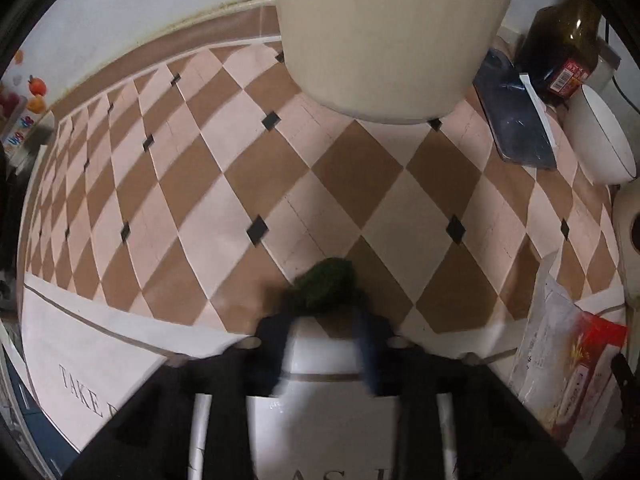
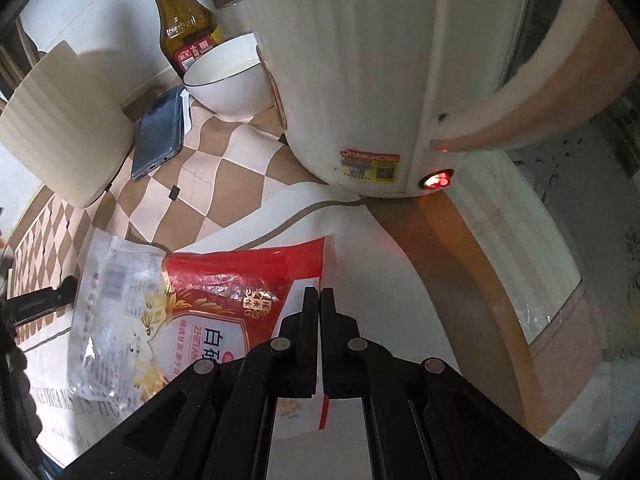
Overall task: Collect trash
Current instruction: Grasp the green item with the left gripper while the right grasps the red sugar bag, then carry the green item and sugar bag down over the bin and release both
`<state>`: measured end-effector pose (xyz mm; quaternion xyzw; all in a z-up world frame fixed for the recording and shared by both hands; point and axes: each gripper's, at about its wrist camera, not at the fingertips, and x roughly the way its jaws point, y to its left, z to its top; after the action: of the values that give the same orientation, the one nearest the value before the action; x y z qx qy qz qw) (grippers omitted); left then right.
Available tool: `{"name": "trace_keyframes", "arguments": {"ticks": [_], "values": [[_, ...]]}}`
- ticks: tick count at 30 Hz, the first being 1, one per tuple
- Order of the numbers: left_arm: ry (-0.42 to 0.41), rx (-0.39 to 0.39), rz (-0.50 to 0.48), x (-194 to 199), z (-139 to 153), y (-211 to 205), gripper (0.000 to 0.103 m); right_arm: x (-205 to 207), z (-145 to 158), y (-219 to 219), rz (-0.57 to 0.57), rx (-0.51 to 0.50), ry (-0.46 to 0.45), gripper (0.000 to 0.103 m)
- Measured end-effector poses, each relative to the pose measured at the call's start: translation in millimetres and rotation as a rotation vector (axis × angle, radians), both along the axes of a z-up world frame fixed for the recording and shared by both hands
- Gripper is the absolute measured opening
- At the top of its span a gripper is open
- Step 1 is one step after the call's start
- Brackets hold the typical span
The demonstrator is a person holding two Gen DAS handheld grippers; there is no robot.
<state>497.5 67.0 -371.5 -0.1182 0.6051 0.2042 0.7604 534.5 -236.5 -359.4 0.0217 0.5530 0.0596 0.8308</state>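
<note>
In the left wrist view my left gripper (image 1: 326, 320) is shut on a dark green crumpled scrap (image 1: 328, 286), held above the checked tablecloth (image 1: 240, 184). A cream ribbed bin (image 1: 384, 36) stands straight ahead of it, beyond the scrap. In the right wrist view my right gripper (image 2: 319, 304) is shut, its fingers pressed together over the edge of a red and clear plastic food bag (image 2: 192, 304) that lies flat on the cloth. Whether it pinches the bag I cannot tell. The same bag shows at the right edge of the left view (image 1: 568, 364).
A dark phone (image 2: 160, 136), a white bowl (image 2: 228, 80) and a brown sauce bottle (image 2: 180, 16) stand behind the bag. A white electric kettle (image 2: 360, 72) with a lit red switch stands close ahead of the right gripper. The cream bin (image 2: 64, 128) is at its left.
</note>
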Motion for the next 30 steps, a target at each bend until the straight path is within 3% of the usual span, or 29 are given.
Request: {"name": "trace_keyframes", "arguments": {"ticks": [5,10,15,21,27,30], "values": [[-0.025,0.086,-0.012,-18.9,13.6,-9.7,0.019,-8.2,9.4,-10.2,-0.004,0.036,-0.015,0.001],[-0.082,0.181,-0.027,-62.0,51.0,-20.7,0.019,-21.5,36.0,-15.6,0.012,0.122,-0.028,0.0],[-0.148,0.154,-0.01,-117.8,90.6,-27.4,0.019,-58.3,83.7,-19.3,0.037,0.202,-0.089,0.0],[-0.209,0.114,-0.001,-206.4,112.3,-16.6,0.019,-112.1,130.6,-7.2,0.068,0.234,-0.178,0.0],[-0.244,0.073,0.006,-298.2,111.0,-8.4,0.019,-218.6,167.4,-3.9,0.068,0.238,-0.246,0.0],[-0.227,0.045,0.009,-343.8,103.6,-8.1,0.019,-279.8,168.2,-2.9,0.068,0.219,-0.24,0.0]]}}
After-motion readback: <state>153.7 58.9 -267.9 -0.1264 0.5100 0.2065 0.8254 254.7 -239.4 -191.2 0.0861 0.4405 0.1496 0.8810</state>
